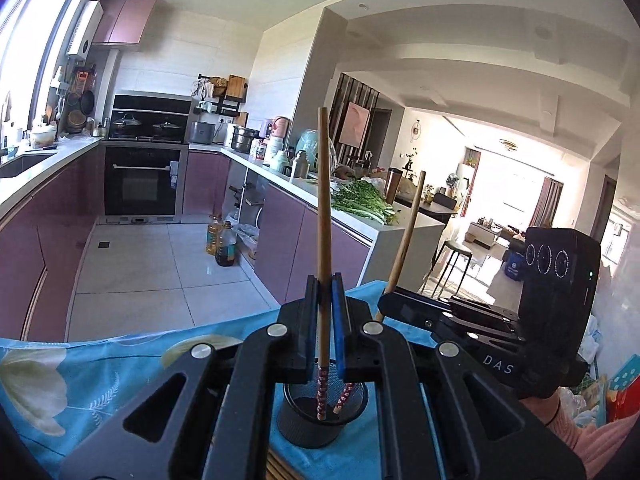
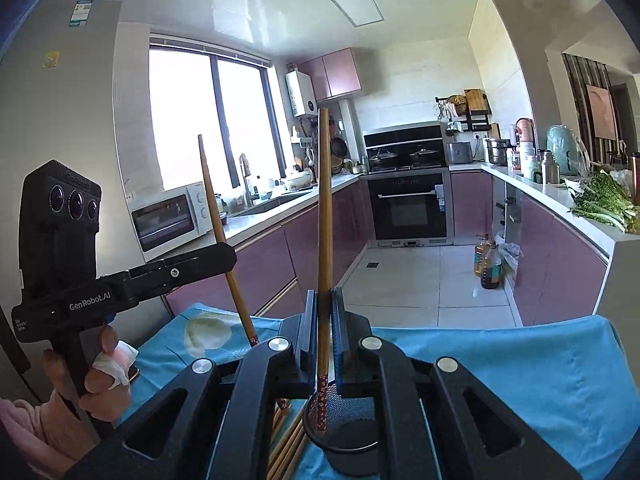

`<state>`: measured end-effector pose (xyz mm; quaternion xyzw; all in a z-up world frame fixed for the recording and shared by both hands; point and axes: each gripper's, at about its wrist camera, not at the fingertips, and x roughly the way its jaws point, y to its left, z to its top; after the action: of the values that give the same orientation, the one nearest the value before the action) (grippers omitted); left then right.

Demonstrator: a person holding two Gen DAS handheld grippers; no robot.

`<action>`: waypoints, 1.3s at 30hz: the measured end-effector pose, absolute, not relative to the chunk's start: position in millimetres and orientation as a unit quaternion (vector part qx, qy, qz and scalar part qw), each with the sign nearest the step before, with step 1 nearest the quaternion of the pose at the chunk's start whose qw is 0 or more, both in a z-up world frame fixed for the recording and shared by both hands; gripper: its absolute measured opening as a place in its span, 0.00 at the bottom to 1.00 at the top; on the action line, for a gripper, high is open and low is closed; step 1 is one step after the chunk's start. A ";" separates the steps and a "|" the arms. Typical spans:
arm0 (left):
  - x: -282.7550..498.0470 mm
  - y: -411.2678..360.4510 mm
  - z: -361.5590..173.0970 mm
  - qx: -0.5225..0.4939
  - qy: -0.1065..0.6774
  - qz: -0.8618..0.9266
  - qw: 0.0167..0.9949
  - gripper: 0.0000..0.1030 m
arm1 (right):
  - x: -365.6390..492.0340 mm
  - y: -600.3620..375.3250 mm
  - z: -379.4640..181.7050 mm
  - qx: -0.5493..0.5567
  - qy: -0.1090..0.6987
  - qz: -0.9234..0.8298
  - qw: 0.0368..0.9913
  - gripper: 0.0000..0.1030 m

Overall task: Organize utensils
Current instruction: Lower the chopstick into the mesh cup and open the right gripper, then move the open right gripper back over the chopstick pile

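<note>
My left gripper [image 1: 325, 284] is shut on a wooden chopstick [image 1: 323, 200] that stands upright. Its red-patterned lower end reaches into the mouth of a black mesh cup [image 1: 292, 420] on the table. To its right, my right gripper [image 1: 386, 300] is shut on a second chopstick [image 1: 406, 236], which leans and also ends in the cup. In the right wrist view, the right gripper [image 2: 324, 294] holds its chopstick [image 2: 324, 220] over the cup [image 2: 352, 440]. The left gripper [image 2: 230, 254] and its tilted chopstick [image 2: 220, 232] show at the left.
A blue floral cloth [image 2: 500, 368] covers the table. Several loose chopsticks [image 2: 286, 448] lie on it just left of the cup. Past the table's far edge lies the kitchen floor [image 1: 160, 264], with pink cabinets on both sides. A person's hand [image 2: 100, 384] grips the left handle.
</note>
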<state>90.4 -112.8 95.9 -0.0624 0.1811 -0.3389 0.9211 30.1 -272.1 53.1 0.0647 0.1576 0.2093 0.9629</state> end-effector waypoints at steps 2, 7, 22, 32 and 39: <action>97.2 -124.1 92.9 -0.060 0.188 -0.338 0.920 0.07 | 36.9 -272.5 49.7 0.066 0.165 0.203 0.963 0.05; 122.2 -152.1 66.4 -0.043 0.231 -0.339 0.911 0.07 | 52.8 -269.7 30.9 0.055 0.206 0.197 0.957 0.05; 166.4 -164.1 -16.8 -0.004 0.327 -0.339 0.882 0.22 | 78.1 -253.8 -15.0 0.044 0.307 0.181 0.933 0.08; 145.7 -129.1 -5.9 -0.009 0.285 -0.296 0.911 0.36 | 59.9 -257.6 -8.7 0.057 0.276 0.165 0.945 0.25; 98.6 -74.7 13.0 -0.009 0.249 -0.259 0.933 0.51 | 8.1 -241.5 5.1 0.024 0.231 0.229 0.946 0.41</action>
<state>98.6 -74.7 13.0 -0.0089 0.2489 -0.2593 0.9331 8.1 -241.5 5.1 0.0237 0.2305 0.2286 0.9455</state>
